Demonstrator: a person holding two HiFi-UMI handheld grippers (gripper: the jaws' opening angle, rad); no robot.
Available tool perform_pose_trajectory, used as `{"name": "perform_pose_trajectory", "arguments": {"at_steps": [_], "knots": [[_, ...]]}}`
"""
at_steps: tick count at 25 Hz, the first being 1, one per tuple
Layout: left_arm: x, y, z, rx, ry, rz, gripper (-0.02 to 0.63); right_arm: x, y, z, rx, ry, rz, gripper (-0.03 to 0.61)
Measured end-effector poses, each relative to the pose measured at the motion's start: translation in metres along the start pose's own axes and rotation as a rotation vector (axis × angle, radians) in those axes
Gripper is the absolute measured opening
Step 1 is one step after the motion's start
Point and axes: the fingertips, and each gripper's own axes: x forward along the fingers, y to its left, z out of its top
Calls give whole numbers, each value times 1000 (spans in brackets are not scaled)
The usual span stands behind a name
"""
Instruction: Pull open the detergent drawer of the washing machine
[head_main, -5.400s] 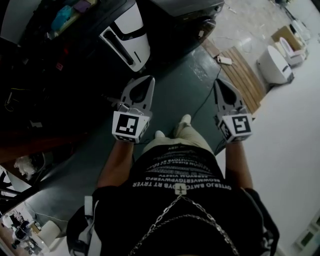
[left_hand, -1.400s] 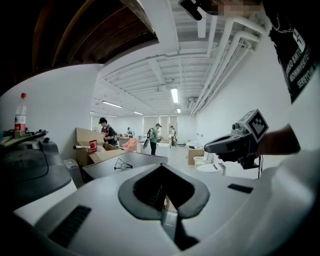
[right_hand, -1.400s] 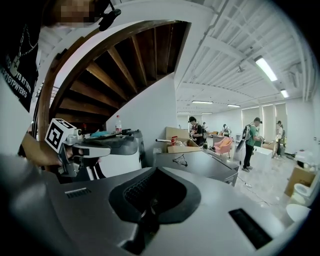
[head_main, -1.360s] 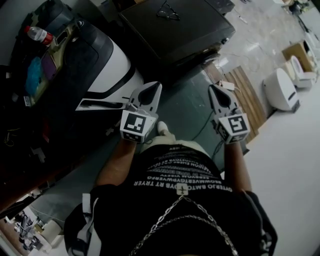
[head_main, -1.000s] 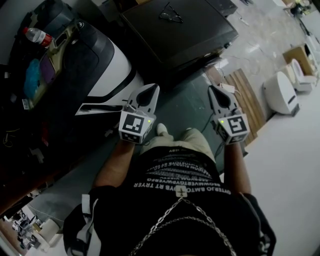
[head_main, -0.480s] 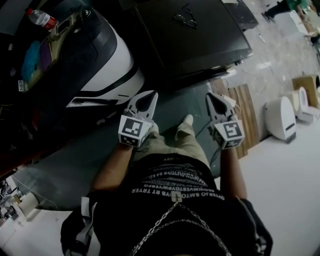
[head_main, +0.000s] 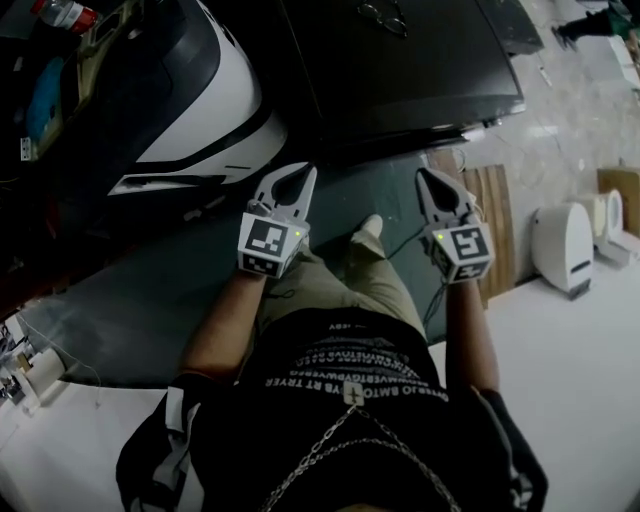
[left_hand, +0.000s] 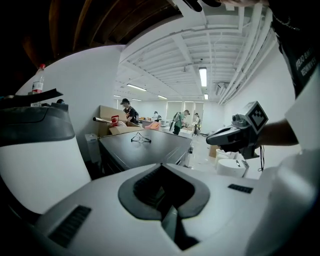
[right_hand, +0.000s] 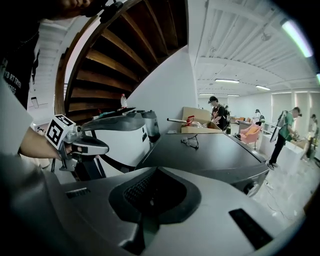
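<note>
The dark grey washing machine (head_main: 400, 60) stands ahead, with a pair of glasses (head_main: 383, 14) on its flat top. I cannot make out its detergent drawer; only the front edge with a round knob (right_hand: 248, 187) shows. My left gripper (head_main: 302, 172) is shut and empty, held in the air short of the machine. The right gripper (head_main: 424, 176) is shut and empty too, level with the left. In the left gripper view the machine's top (left_hand: 145, 147) lies beyond the closed jaws, and the right gripper (left_hand: 235, 137) shows to the right. The left gripper (right_hand: 82, 145) appears in the right gripper view.
A white and black appliance (head_main: 215, 100) stands left of the dark machine, with a water bottle (head_main: 65, 14) on it. A wooden pallet (head_main: 487, 215) and a white unit (head_main: 565, 245) lie to the right. A cable (head_main: 405, 245) runs across the green floor. People (right_hand: 216, 111) work far behind.
Both grippers have sunk lower and stayed shut. The dark machine and the white appliance have slid toward the top of the head view as I look further down.
</note>
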Motion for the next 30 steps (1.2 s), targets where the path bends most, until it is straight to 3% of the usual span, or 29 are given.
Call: {"name": "perform_pose_trajectory", "arguments": {"at_steps": [26, 30], "knots": [[93, 15, -77, -94, 96, 51, -1, 105, -50, -79, -21, 117, 63, 3], [100, 15, -88, -105, 115, 33, 51, 111, -62, -88, -17, 130, 34, 3]]}}
